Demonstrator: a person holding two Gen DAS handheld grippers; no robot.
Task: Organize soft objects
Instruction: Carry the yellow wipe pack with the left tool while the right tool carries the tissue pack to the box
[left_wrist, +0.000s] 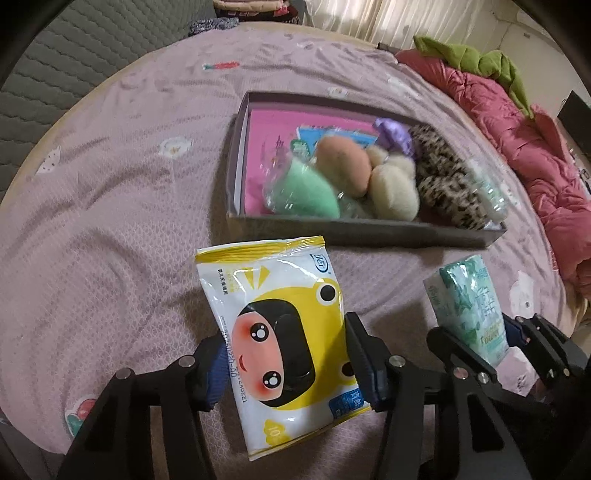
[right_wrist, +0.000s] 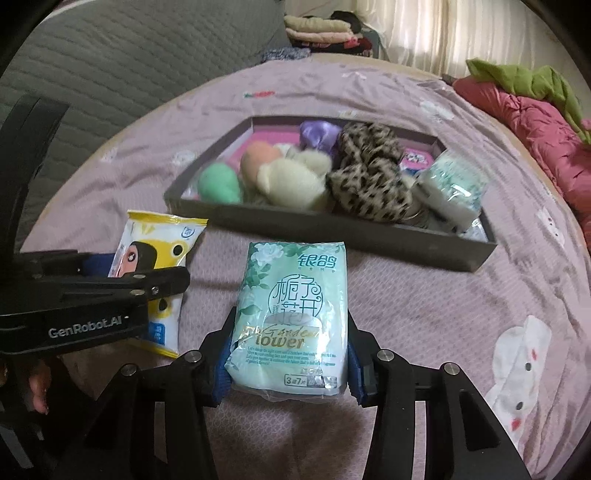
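Note:
My left gripper (left_wrist: 286, 356) is shut on a yellow-and-white wet wipes pack (left_wrist: 280, 325) with a cartoon face, held tilted just above the mauve bedsheet (left_wrist: 110, 221). My right gripper (right_wrist: 290, 365) is shut on a pale green tissue pack (right_wrist: 291, 306), pads pressing both long sides. In the right wrist view the left gripper (right_wrist: 144, 275) and its wipes pack (right_wrist: 159, 240) show at the left. Beyond both lies a dark grey box (left_wrist: 365, 227) (right_wrist: 332, 230) holding a green sponge (left_wrist: 306, 188), an orange sponge, cream puffs, leopard scrunchies (right_wrist: 369, 177) and another tissue pack (right_wrist: 450, 184).
A pink quilt (left_wrist: 535, 155) with a green cloth (left_wrist: 480, 55) is heaped along the bed's right side. Grey quilted padding (left_wrist: 55, 66) borders the left. Folded clothes (right_wrist: 317, 27) sit at the back. A person's fingers (right_wrist: 37, 387) show at the lower left.

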